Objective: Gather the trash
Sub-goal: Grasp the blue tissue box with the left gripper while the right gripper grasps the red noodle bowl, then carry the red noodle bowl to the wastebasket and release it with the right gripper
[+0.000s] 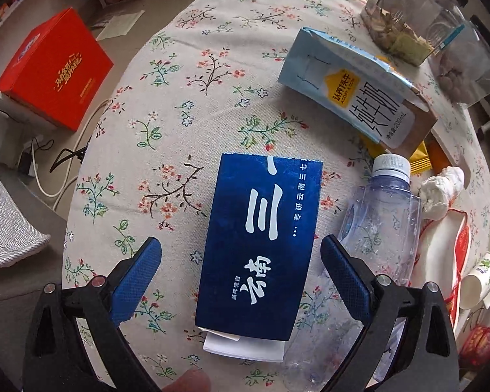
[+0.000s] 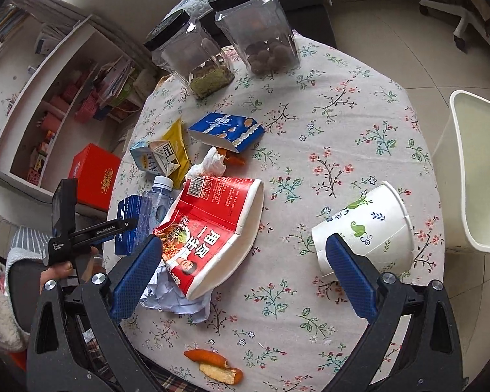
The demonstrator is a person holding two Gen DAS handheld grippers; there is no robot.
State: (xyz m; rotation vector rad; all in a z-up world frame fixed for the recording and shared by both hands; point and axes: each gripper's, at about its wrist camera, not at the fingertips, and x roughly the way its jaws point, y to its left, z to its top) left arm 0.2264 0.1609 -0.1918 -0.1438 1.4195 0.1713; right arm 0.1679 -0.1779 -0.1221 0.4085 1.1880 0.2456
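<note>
In the left wrist view my left gripper (image 1: 241, 261) is open, its fingers on either side of a dark blue carton (image 1: 261, 245) lying flat on the floral tablecloth. A clear plastic bottle (image 1: 375, 228) lies just right of it, a milk carton (image 1: 352, 91) beyond. In the right wrist view my right gripper (image 2: 241, 261) is open and empty above the table. Between its fingers lie a crushed red noodle cup (image 2: 212, 228) on crumpled paper (image 2: 176, 297) and a paper cup (image 2: 366, 228) on its side by the right finger. The left gripper's body (image 2: 81, 228) shows over the blue carton (image 2: 127, 225).
Two clear jars (image 2: 254, 29) stand at the table's far end. A blue biscuit box (image 2: 228, 127), yellow wrapper (image 2: 176, 143), tissue (image 2: 209, 163) and orange peel (image 2: 215, 366) lie about. A white bin (image 2: 473, 170) stands right of the table. A red box (image 1: 55, 65) sits on the floor left.
</note>
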